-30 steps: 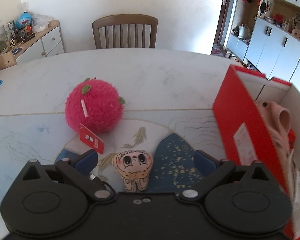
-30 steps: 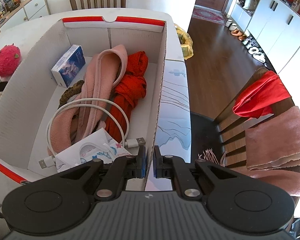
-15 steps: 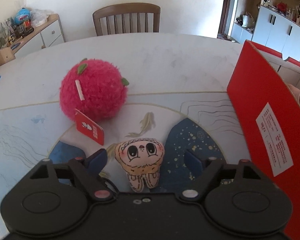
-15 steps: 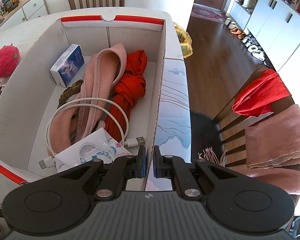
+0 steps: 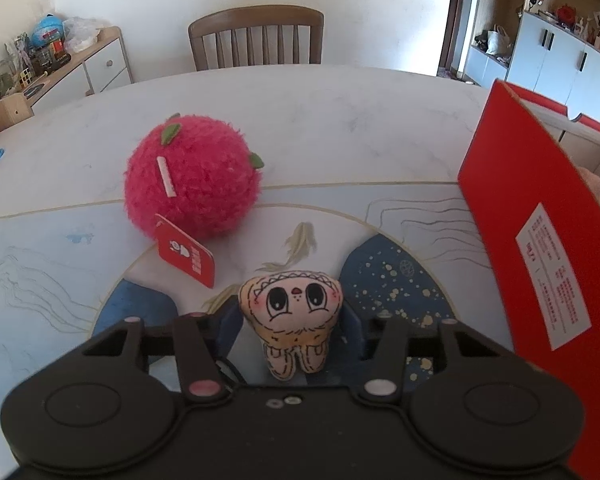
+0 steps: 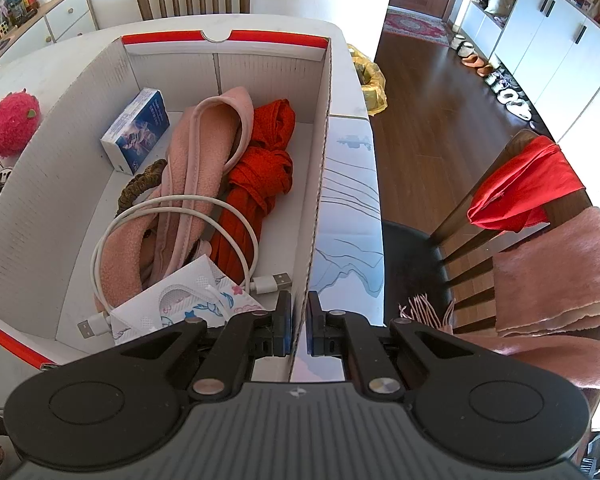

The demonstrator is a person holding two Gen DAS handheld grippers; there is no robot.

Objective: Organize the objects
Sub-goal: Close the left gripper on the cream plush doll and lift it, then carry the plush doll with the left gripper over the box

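Cardboard box [image 6: 52,216]: cable [image 6: 172,216], scarves, maybe mask.

A wooden chair [image 5: 256,36] stands behind the table, a cluttered sideboard [image 5: 60,68] at left.

plush ball [image 5: 192,184] behind tooth doll [image 5: 292,320] | box [image 5: 540,248] right | cable [image 6: 172,240] in box

Home dining room; table [image 5: 340,120], wooden chair [image 5: 256,36], cupboards [image 5: 560,60].
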